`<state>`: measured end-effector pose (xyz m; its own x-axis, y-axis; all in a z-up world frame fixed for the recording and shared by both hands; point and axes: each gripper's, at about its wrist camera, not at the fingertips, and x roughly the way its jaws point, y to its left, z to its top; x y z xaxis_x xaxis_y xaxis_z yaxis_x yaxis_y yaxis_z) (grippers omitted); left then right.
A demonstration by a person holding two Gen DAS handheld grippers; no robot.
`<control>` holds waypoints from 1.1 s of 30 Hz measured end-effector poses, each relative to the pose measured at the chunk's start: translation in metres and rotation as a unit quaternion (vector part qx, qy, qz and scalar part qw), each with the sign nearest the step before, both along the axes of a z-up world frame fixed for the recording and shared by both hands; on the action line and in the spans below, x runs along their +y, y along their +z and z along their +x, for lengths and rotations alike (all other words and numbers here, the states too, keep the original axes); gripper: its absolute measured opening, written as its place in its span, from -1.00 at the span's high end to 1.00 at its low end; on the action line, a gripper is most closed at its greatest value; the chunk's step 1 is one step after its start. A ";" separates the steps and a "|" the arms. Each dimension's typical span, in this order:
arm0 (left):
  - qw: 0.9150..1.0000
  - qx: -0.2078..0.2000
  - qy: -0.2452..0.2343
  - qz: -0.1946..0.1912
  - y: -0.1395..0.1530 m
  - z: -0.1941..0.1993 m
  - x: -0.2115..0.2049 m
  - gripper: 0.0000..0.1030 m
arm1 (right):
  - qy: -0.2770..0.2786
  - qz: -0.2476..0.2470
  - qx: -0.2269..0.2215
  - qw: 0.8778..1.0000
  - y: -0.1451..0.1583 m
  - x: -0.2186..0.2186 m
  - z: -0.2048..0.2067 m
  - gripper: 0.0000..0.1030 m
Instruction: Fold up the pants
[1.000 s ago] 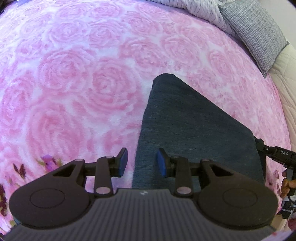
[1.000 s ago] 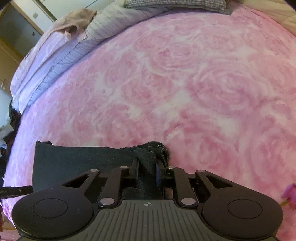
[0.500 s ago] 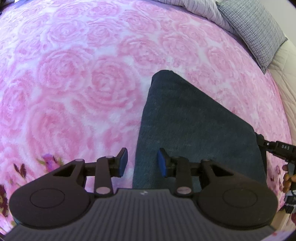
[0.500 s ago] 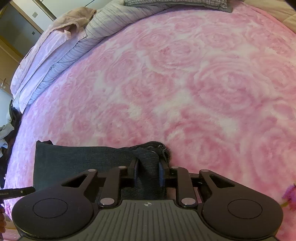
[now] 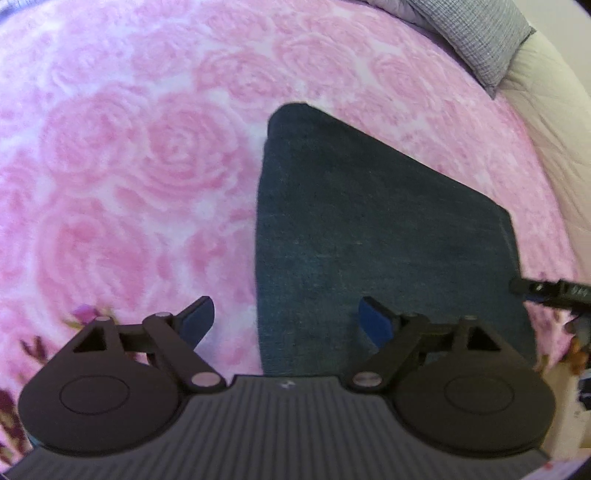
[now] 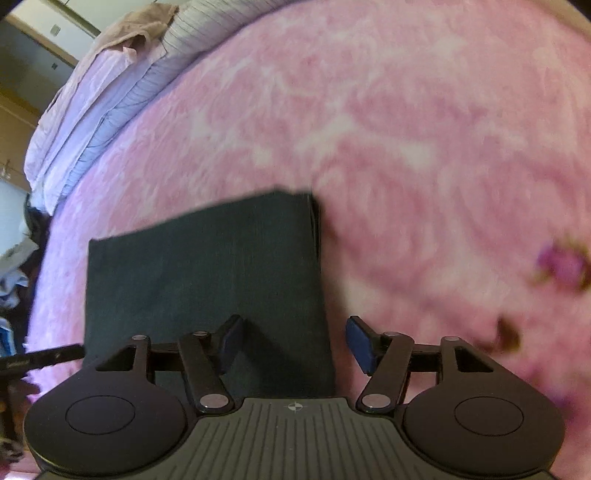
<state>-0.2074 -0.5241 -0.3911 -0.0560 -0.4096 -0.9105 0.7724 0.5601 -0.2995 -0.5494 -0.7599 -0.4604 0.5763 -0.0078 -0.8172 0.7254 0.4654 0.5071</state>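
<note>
the folded pants (image 5: 369, 229) lie flat as a dark rectangular bundle on the pink rose-patterned blanket (image 5: 147, 147) of the bed. only the left wrist view shows a grey checked pillow (image 5: 480, 33) at the far corner and a beige quilt (image 5: 546, 122) along the right edge. only the right wrist view shows a heap of striped bedding (image 6: 122, 92) and a pinkish garment (image 6: 144, 22) at the far left, with cupboard fronts behind; this view is blurred. the left gripper (image 5: 291, 319) has its jaws spread wide, straddling the near left edge of the pants and gripping nothing. the right gripper (image 6: 295, 341) also has its jaws wide apart, over the near right edge of the pants (image 6: 207, 280), holding nothing. whether either gripper's pads touch the cloth cannot be told.
</note>
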 end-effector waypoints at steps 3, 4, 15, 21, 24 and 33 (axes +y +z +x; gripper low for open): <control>0.999 0.045 0.012 -0.010 -0.013 0.011 0.000 -0.49 | -0.013 0.015 -0.022 1.000 -0.006 -0.003 -0.004 -0.16; 0.998 0.065 0.021 -0.014 -0.018 0.015 0.001 -0.41 | -0.018 0.021 -0.030 0.999 -0.008 -0.006 -0.005 -0.17; 0.990 0.129 0.022 -0.053 -0.039 0.033 -0.007 0.11 | -0.034 0.082 -0.114 0.989 -0.028 -0.037 0.000 -0.16; 0.986 0.150 0.006 -0.068 -0.046 0.034 -0.012 0.20 | -0.030 0.121 -0.140 0.982 -0.035 -0.038 -0.020 0.03; 0.986 0.151 0.000 -0.074 -0.047 0.032 -0.010 0.20 | -0.026 0.135 -0.146 0.980 -0.037 -0.033 -0.030 0.04; 0.987 0.136 -0.011 -0.080 -0.050 0.032 -0.014 0.44 | -0.022 0.115 -0.143 0.983 -0.039 -0.027 -0.002 0.08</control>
